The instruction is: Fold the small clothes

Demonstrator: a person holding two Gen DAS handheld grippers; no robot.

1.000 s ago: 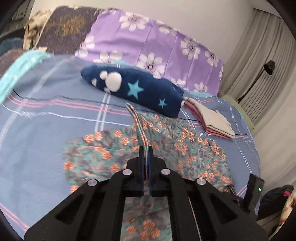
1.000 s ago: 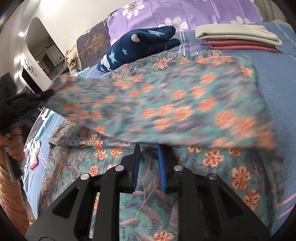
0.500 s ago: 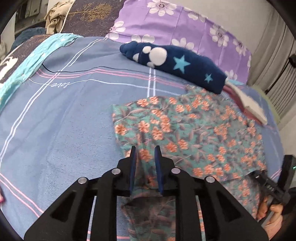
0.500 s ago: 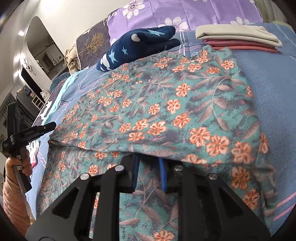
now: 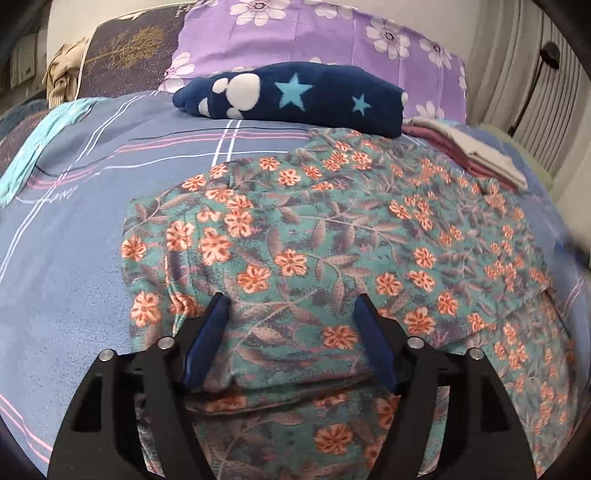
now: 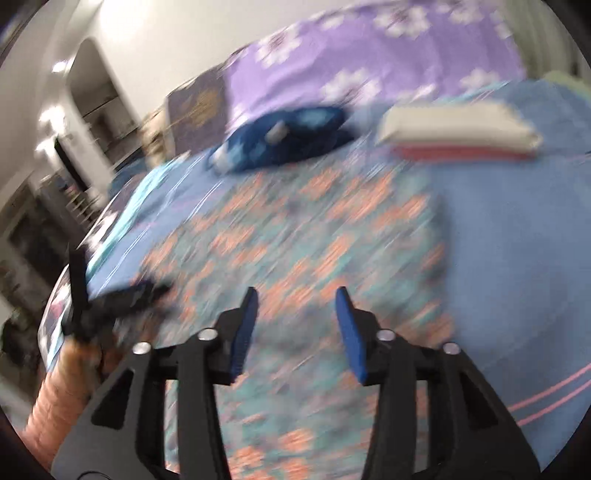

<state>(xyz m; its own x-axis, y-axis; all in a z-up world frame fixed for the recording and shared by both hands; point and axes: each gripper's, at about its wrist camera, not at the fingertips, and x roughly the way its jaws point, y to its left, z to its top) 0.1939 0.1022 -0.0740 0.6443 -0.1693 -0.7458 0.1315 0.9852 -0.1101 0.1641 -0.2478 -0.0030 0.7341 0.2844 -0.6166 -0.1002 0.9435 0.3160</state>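
A teal garment [image 5: 332,236] with orange flowers lies flat on the blue striped bedsheet [image 5: 74,240], its near part folded over so a doubled edge runs across the front. My left gripper [image 5: 291,306] hovers low over that folded edge, its jaws opening wide, and the blue pads [image 5: 212,332] press on nothing. In the blurred right wrist view the same garment [image 6: 314,229] spreads ahead. My right gripper [image 6: 295,301] stands above it with its jaws opening and nothing between them. The left gripper [image 6: 110,299] shows there at the garment's left edge.
A navy star-patterned plush bundle [image 5: 295,96] lies behind the garment, before a purple flowered pillow [image 5: 314,33]. A stack of folded clothes [image 5: 472,151], beige over pink, sits at the back right. A turquoise cloth [image 5: 40,136] lies along the bed's left side.
The lifted half of the garment came down onto the bed as a fold. Both grippers let go of the cloth and spread their jaws; the left sank toward the fold, the right rose away.
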